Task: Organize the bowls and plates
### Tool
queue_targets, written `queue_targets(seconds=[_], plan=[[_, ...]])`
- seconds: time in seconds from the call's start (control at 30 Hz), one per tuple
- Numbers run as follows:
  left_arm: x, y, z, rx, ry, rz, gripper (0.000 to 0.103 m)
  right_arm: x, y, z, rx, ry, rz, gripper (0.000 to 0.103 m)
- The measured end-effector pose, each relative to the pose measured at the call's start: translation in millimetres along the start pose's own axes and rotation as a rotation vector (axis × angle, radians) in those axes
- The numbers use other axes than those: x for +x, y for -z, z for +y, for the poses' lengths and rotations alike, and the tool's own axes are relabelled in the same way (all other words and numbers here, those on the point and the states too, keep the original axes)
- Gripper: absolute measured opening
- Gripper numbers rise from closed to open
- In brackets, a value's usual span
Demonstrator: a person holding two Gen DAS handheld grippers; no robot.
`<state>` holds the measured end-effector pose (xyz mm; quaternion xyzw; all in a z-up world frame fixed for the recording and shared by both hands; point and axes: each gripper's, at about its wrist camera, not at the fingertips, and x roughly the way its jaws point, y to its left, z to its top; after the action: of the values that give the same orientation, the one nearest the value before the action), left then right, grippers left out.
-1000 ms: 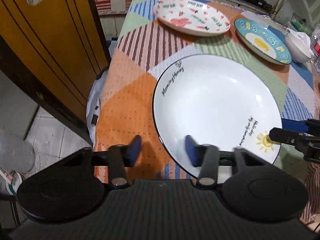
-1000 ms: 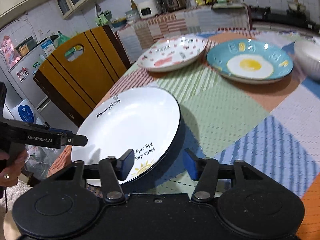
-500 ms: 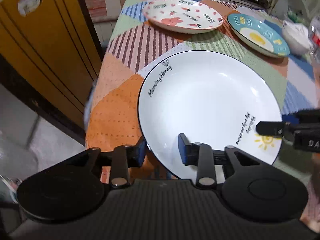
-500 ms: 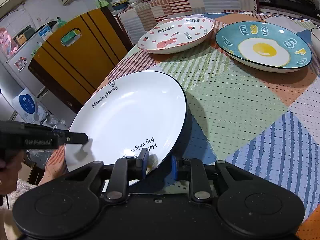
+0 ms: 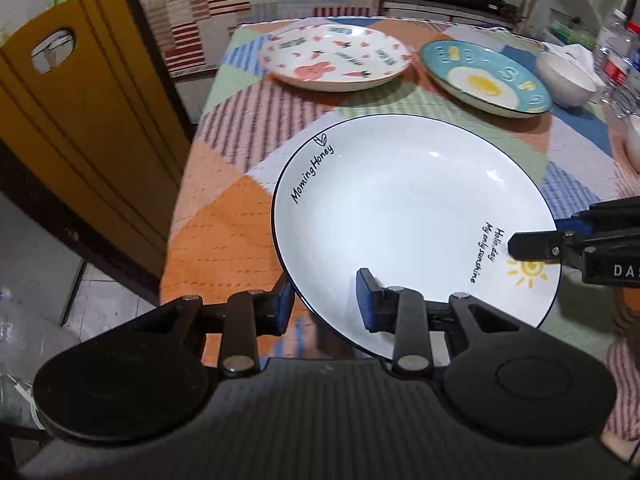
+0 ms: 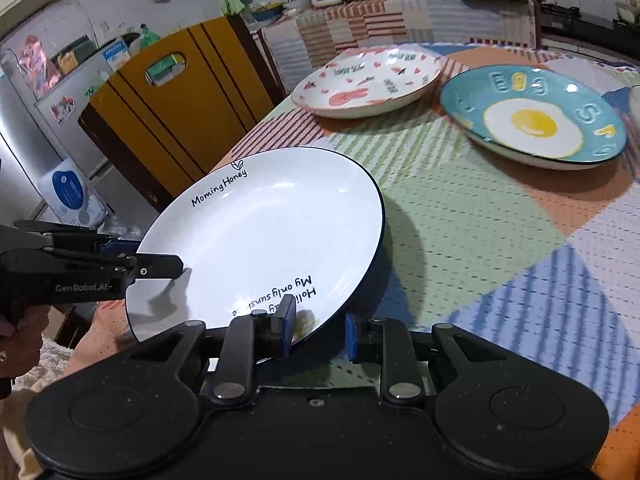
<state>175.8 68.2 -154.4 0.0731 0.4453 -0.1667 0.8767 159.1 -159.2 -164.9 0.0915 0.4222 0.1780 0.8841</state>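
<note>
both grip the white plate [image 5: 404,216] at its rim above the table [image 5: 240,128]: left hand-held gripper [image 5: 326,300], and right hand-held gripper [image 6: 318,328], jaws just closed.

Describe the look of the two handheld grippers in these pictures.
Both the left gripper and right gripper are matte black, with two round housings, silver pivot screws and blue pads on their fingers. White lettering runs along each body.

left wrist: close, looks down over its gripper [image 5: 324,300] from bench [image 5: 224,232] corner | right wrist: close, from opposite rim, faces kitchen | shared: white plate [image 5: 408,216], far plates
</note>
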Motion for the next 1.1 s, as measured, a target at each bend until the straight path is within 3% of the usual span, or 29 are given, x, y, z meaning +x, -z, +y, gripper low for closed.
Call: queue_targets(seconds=[0.1,0.33,0.5,0.7,1.1], plan=[[-3.2,-7.1,-14.2,0.029,0.031,-0.022,0.031,-16.6,3.0,-6.1,0.006,0.032,-0.027,0.029],[5.4,-35.6,-51.8,0.072,0.177,0.014,0.031,-58.7,9.0,-30.9,0.056,0.145,-0.088,0.029],[18.4,-41.3,-77.1,0.123,0.202,0.033,0.032,-77.1,15.6,-48.0,0.07,0.185,-0.09,0.029],[38.3,-41.1,-93.3,0.11,0.244,0.085,0.032,-79.4,24.7,-61.7,0.099,0.26,-0.065,0.029],[50.5,-40.8,-93.3,0.105,0.262,0.126,0.031,-63.2,22.9,-61.4,0.083,0.343,-0.001,0.03]])
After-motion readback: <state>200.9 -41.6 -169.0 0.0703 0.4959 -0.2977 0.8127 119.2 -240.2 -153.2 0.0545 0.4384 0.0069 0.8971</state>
